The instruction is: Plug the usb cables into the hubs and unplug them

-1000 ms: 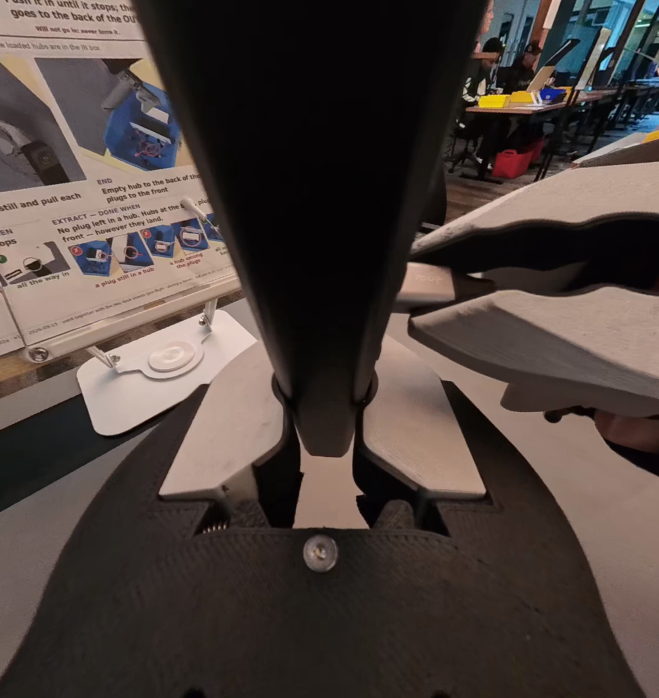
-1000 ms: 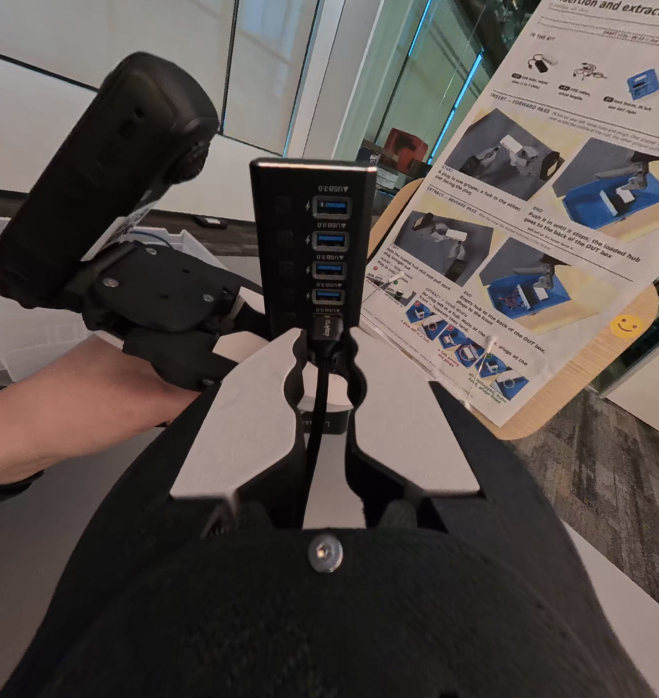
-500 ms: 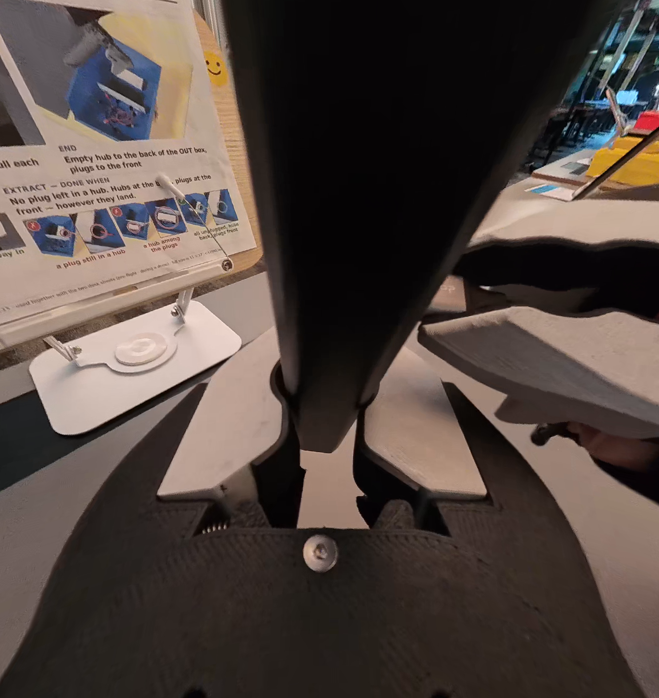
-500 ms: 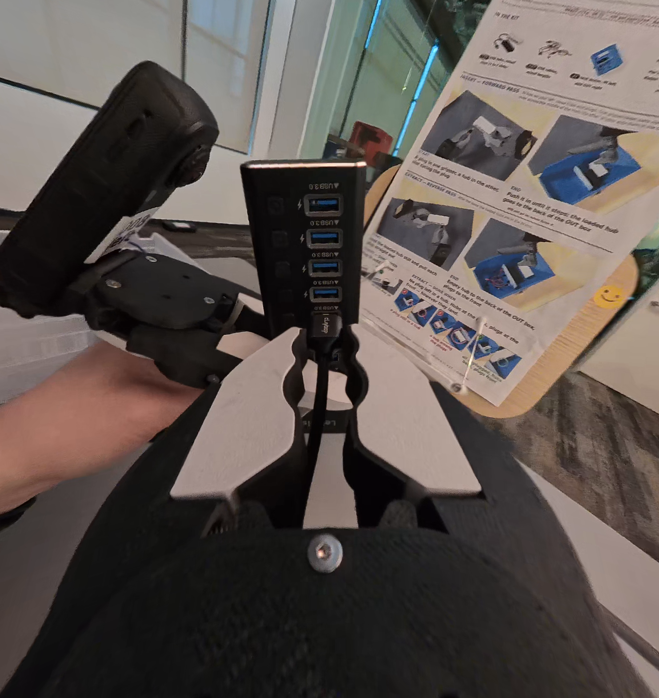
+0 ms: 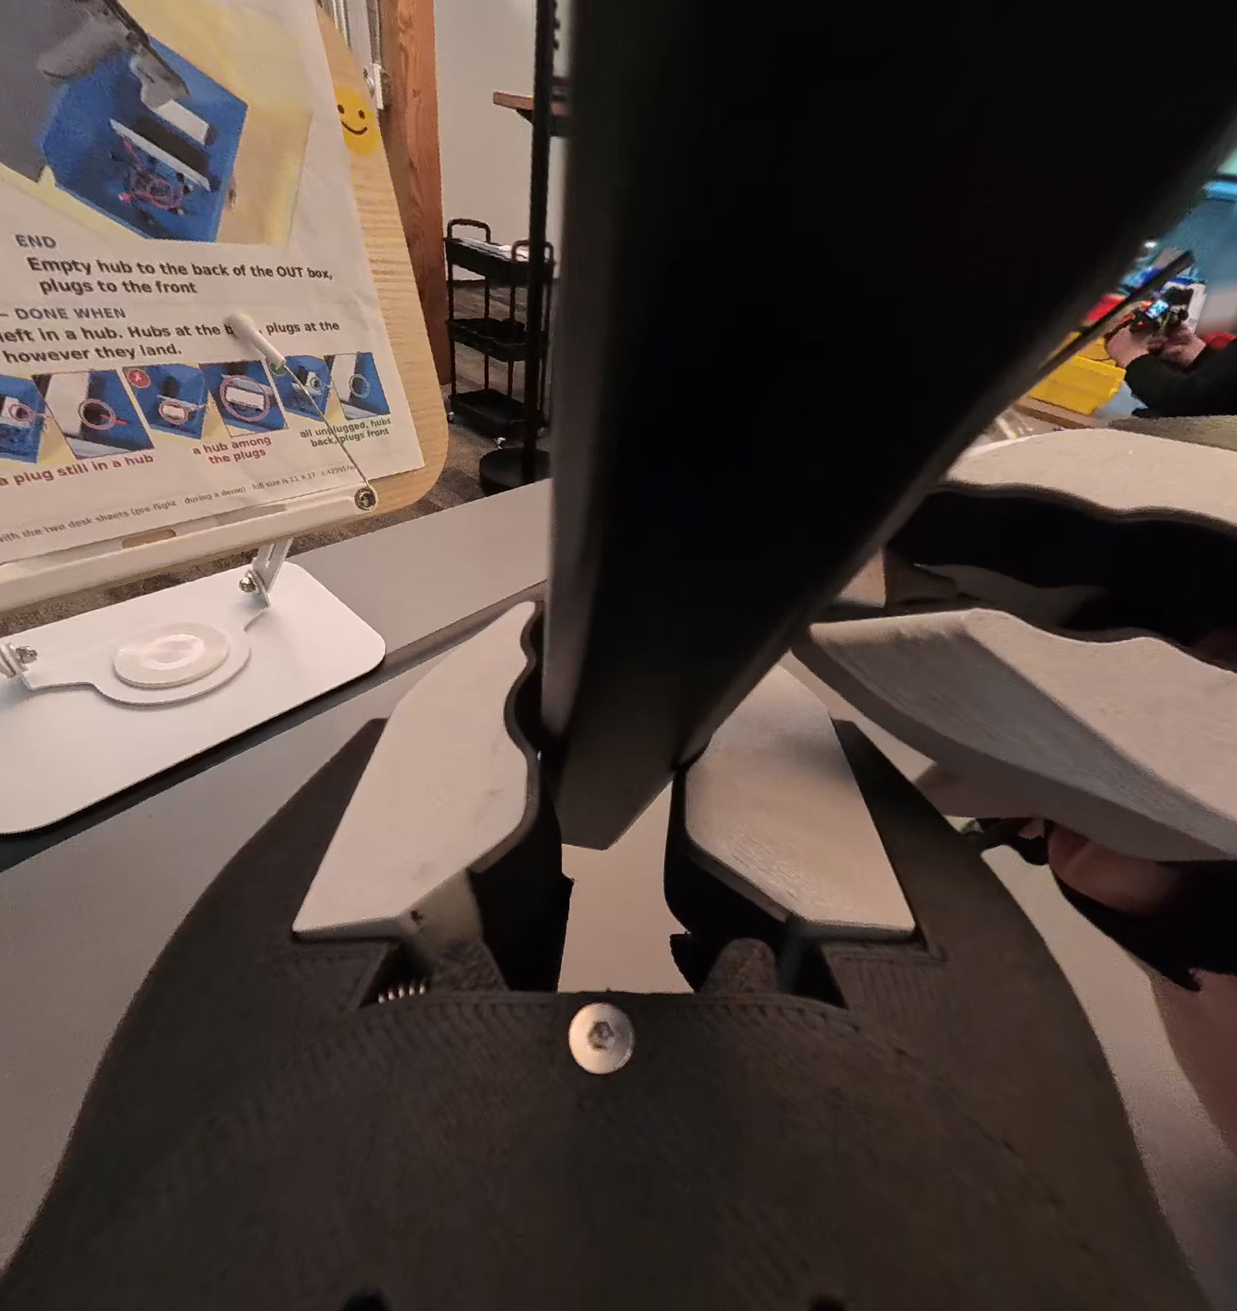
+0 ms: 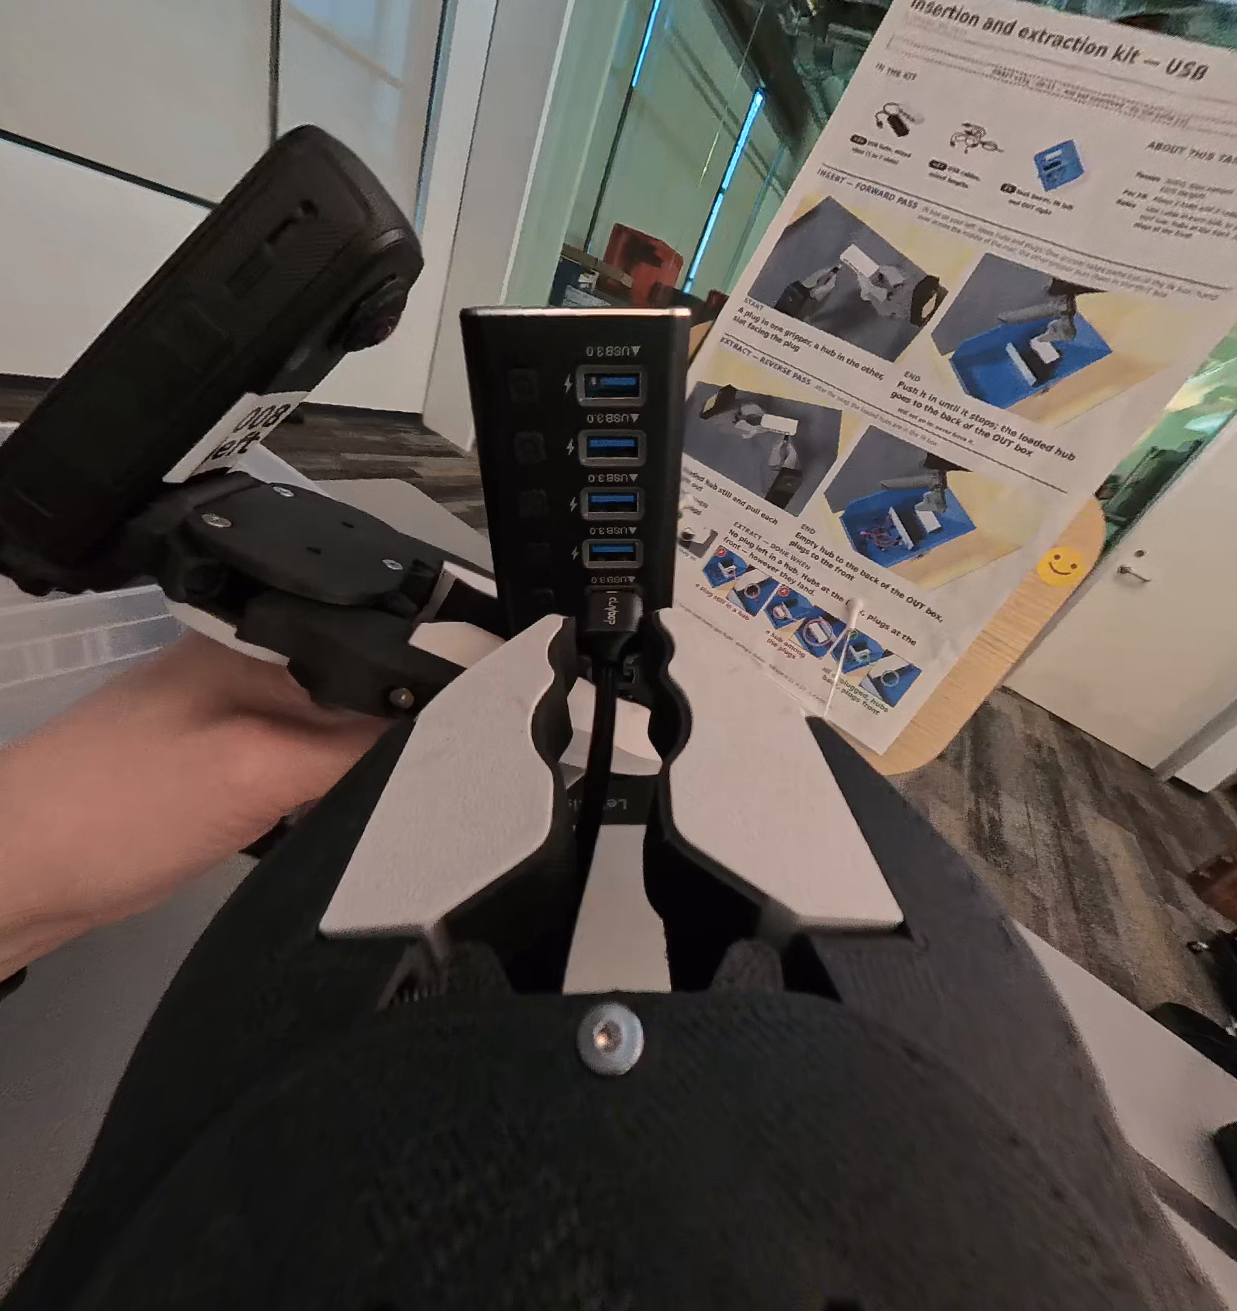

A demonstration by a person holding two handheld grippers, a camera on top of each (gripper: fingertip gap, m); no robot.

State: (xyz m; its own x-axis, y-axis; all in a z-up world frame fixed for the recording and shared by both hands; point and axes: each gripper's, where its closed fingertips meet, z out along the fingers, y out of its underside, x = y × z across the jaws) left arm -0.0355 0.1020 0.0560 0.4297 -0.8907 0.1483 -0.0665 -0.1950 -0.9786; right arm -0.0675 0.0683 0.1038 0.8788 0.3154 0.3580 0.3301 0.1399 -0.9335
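A black USB hub (image 6: 573, 454) stands upright, with several blue ports open on its face. My left gripper (image 5: 608, 681) is shut on the hub's lower end; the hub (image 5: 779, 355) fills the upper left wrist view. A black plug (image 6: 610, 613) sits in the hub's lowest port. My right gripper (image 6: 610, 631) is shut on that plug, and its black cable (image 6: 598, 745) runs back between the fingers. The right gripper's grey fingers (image 5: 1027, 695) reach the hub from the right. The left gripper's camera (image 6: 197, 340) and the hand holding it show at the left.
An instruction sheet on a wooden stand (image 5: 176, 298) with a white base plate (image 5: 140, 681) stands on the grey table (image 5: 69, 958); it also shows in the right wrist view (image 6: 956, 390). A black cart (image 5: 498, 326) and a person (image 5: 1197, 369) are far behind. There is about 6 cm between the tips of the two grippers.
Both grippers have swung together, so the instruction stand has slid left in the left wrist view. The plug stays in the lowest port and both grips hold.
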